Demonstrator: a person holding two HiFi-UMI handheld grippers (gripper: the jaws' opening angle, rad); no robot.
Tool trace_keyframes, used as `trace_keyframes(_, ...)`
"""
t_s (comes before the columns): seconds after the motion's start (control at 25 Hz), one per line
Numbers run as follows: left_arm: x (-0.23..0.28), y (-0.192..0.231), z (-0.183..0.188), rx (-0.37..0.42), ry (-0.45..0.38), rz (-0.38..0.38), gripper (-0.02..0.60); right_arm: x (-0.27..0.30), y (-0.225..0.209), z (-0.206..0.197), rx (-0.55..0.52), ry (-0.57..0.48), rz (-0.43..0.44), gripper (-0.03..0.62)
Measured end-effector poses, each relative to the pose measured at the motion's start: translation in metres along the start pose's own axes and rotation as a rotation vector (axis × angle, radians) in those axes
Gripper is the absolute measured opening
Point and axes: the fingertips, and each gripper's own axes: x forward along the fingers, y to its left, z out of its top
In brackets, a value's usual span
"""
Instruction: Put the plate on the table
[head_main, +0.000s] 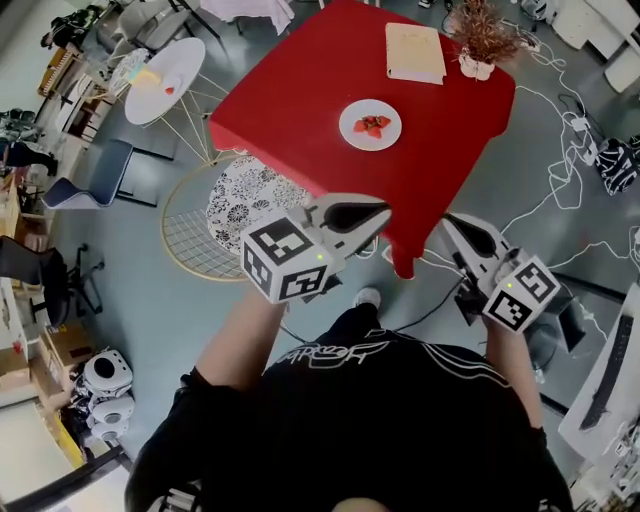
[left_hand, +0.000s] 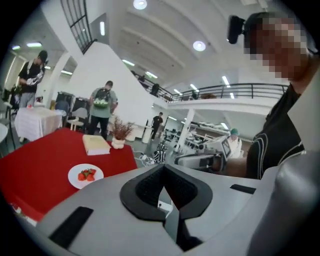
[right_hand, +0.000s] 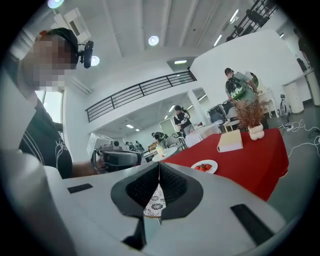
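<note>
A white plate (head_main: 370, 125) with strawberries on it sits in the middle of the red table (head_main: 300, 110). It also shows in the left gripper view as the plate (left_hand: 85, 176) and in the right gripper view as the plate (right_hand: 204, 166). My left gripper (head_main: 383, 213) hangs off the table's near corner, well short of the plate, with its jaws shut and nothing between them (left_hand: 163, 168). My right gripper (head_main: 448, 221) is beside it to the right, below the table edge, and is likewise shut and empty (right_hand: 159, 166).
A cream book (head_main: 415, 52) and a potted dry plant (head_main: 482, 35) stand at the table's far side. A round wire stand with a patterned top (head_main: 250, 195) is left of the table. A white side table (head_main: 165, 80), a chair (head_main: 95, 175) and floor cables (head_main: 560, 150) surround it.
</note>
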Motion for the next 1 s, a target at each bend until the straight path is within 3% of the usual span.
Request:
trace_keyframes(0.16,-0.011,-0.067,0.001,0.107,-0.017,-0.064,0.006,-0.024,0.036,0.003,-0.021,-0.028,0.049,0.008)
trace_keyframes(0.36,-0.019,-0.133,-0.025,0.12,-0.053,-0.103,0.006,-0.059,0.079,-0.015,-0.068,-0.004,0.088,0.008)
trace_keyframes(0.64,-0.044,-0.201,-0.066,0.115,-0.071,-0.065,0.006,-0.098,0.143,-0.052,-0.123,0.033,0.119,0.008)
trace_keyframes(1.0,-0.068,-0.26,-0.094,0.108,-0.109,0.004,0.006,-0.146,0.189,-0.089,-0.148,0.067,0.131,0.008)
